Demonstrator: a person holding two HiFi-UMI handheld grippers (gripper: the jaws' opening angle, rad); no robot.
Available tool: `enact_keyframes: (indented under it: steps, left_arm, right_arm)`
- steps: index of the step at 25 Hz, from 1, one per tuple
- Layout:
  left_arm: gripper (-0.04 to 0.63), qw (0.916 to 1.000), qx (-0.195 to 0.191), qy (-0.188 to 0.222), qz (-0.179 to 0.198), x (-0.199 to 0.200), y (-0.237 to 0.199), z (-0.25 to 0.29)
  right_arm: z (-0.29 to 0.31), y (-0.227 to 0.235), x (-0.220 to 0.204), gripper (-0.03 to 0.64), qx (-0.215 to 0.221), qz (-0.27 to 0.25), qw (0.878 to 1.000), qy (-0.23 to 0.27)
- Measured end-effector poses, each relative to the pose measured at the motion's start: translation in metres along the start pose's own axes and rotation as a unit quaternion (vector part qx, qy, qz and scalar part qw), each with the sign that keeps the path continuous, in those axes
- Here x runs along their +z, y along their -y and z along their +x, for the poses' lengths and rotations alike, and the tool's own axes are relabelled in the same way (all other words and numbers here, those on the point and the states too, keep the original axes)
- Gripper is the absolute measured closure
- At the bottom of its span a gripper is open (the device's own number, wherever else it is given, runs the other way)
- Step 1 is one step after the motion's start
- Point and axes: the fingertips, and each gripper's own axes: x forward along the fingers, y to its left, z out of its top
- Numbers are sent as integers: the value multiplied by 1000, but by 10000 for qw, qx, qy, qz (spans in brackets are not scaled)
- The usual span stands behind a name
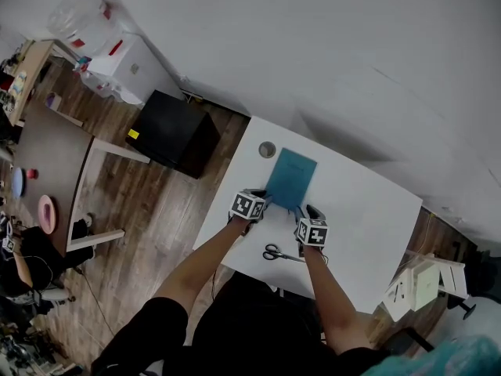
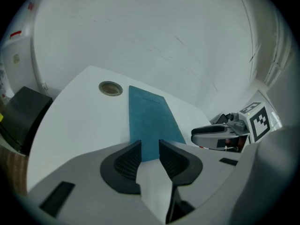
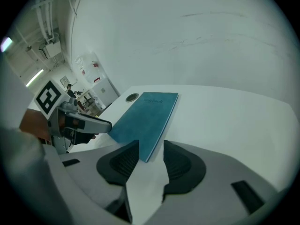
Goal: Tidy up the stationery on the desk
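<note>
**Both grippers set at the notebook's near edge**
Nearest me, the scissors (image 1: 275, 252) lay free by the near edge of the desk (image 1: 368, 218). Just beyond them I had the left gripper (image 2: 150, 149) and right gripper (image 3: 151, 151) side by side. Each had its jaws a little apart, clamping nothing, with the near edge of the notebook (image 1: 291, 177) in the gap, probably to lift or square it. The notebook lay flat mid-desk, pointing toward the round cable hole (image 1: 267, 149) at the far-left corner.

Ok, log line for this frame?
left gripper: jaws apart at notebook near edge | right gripper: jaws apart at notebook corner | notebook: flat on desk | scissors: on desk near front edge
</note>
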Motion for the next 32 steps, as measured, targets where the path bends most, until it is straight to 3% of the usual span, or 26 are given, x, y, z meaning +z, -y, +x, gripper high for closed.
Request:
enact_keyframes:
  steps: [3,8,14,18,21,25,32]
  left_arm:
    - [471,9998,75,58,154,-11,14,-6]
    - [471,9991,-156,179,353,-45,48,-11]
    - [484,9979,-494,414,22,-90,98,-22]
    - [565,9973,-534,443,258,-112,130,-26]
    - [575,9978,-435,362,347,-127,147,-30]
    - [575,9990,-173,346,202,-140,161,-36]
    - [575,9982,210,564,77,-135,168,-45]
  right_arm:
    - [-36,12,-25,440,-127,-165,9998,-21]
    - [-80,45,-86,440,-496,-427,9973,-347]
    - [-110,66,-141,440,-676,-209,9963,-492]
    - [-116,69,-143,441,-537,-283,9974,-385]
    - [-116,71,-140,442,-364,-364,9981,-331]
    - [-115,76,-135,461,-103,-561,9979,-318]
    - [-105,73,-141,488,310,-661,9966,-372]
